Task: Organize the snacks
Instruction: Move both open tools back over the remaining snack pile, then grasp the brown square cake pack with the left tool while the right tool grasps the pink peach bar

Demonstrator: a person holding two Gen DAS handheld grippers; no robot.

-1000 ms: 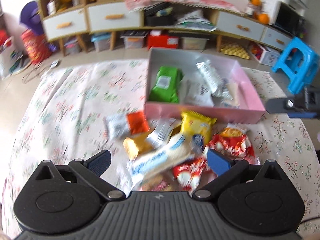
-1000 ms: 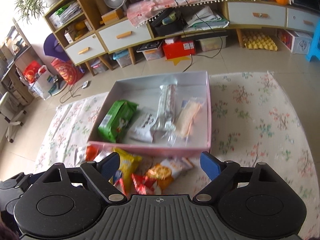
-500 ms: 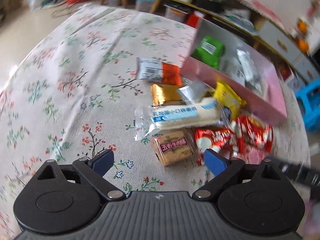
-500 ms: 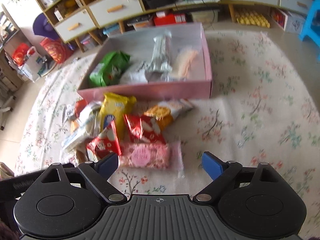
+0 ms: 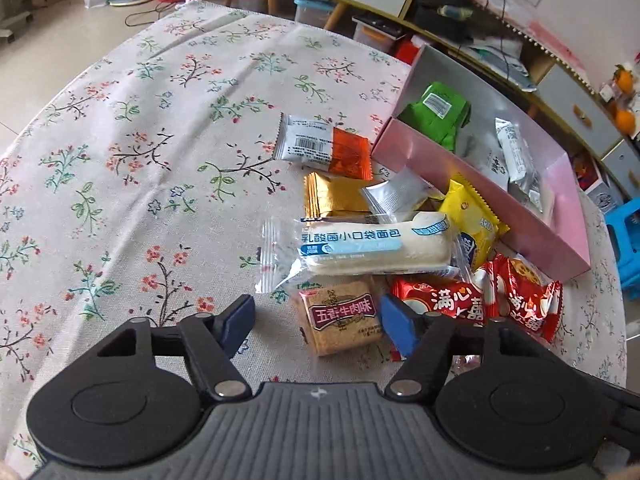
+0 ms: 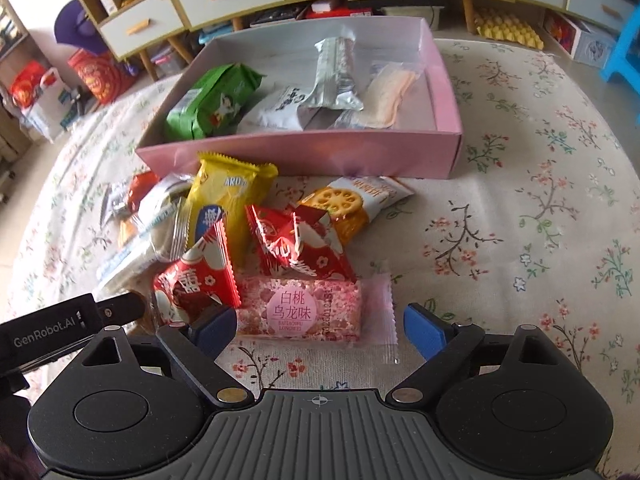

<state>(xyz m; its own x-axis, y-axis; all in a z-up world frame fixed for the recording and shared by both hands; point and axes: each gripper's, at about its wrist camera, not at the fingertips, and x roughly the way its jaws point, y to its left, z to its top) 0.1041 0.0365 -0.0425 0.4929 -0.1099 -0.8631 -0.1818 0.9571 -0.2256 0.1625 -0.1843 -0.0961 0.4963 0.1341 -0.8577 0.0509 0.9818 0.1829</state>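
Pink wrapper (image 6: 298,312) reading 白桃乌龙味 lies between my right gripper's (image 6: 318,330) spread fingers; my left gripper (image 5: 318,324), also spread, straddles the brown 五香牛肉味 packet (image 5: 340,320) near the pink box (image 6: 304,156).

Left wrist view: low over the snack pile (image 5: 392,248), facing the pink box (image 5: 480,184) at 2 o'clock. Right wrist view: close above the pile (image 6: 256,248), box (image 6: 304,156) at 12 o'clock. Shared: pile and box.
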